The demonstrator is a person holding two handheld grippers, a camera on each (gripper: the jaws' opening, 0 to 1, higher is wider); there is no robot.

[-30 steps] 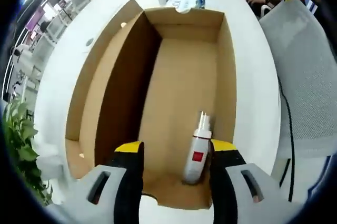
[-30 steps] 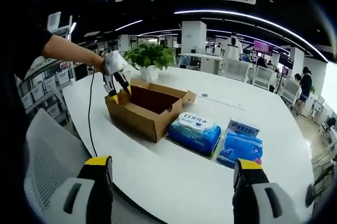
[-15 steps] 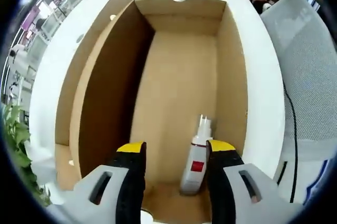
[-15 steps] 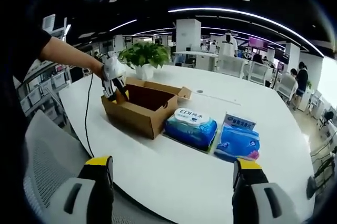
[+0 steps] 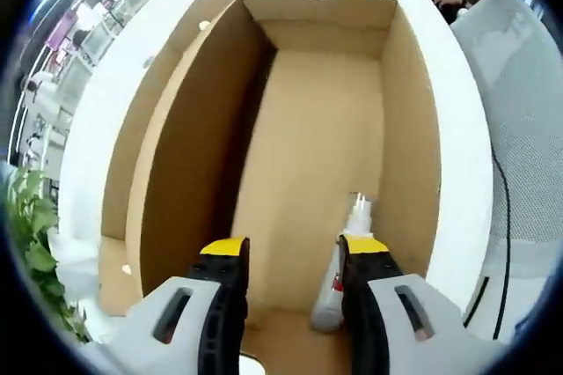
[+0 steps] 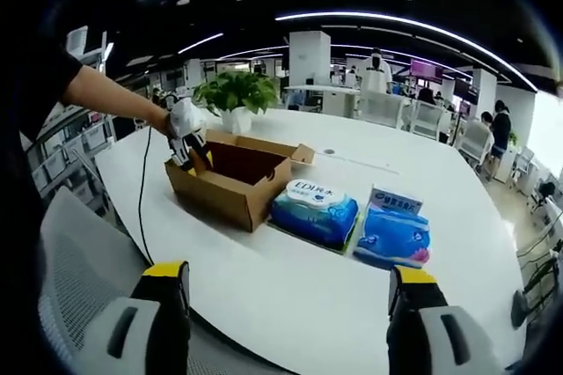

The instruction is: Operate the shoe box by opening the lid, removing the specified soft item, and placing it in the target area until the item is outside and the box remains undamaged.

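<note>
The brown cardboard shoe box (image 5: 317, 128) stands open, its lid flap (image 5: 167, 128) folded out along one side. A white spray bottle (image 5: 331, 296) with a red label lies on the box floor near one side wall, its nozzle pointing away from me. My left gripper (image 5: 294, 247) is open and low inside the box, the bottle just inside its right jaw and partly hidden by it. In the right gripper view the box (image 6: 233, 183) sits on the white table with a hand holding the left gripper (image 6: 189, 144) at its near end. My right gripper (image 6: 288, 276) is open and holds nothing.
Two blue wipe packs (image 6: 314, 212) (image 6: 393, 234) lie on the white table (image 6: 290, 296) beside the box. A potted plant (image 6: 233, 93) stands behind it. A grey mesh chair (image 6: 62, 252) is at the table's near edge. A cable hangs from the left gripper.
The left gripper has gone lower into the box and shifted toward the bottle, which now lies against its right jaw. The right gripper view has drifted slightly; its jaws stay open.
</note>
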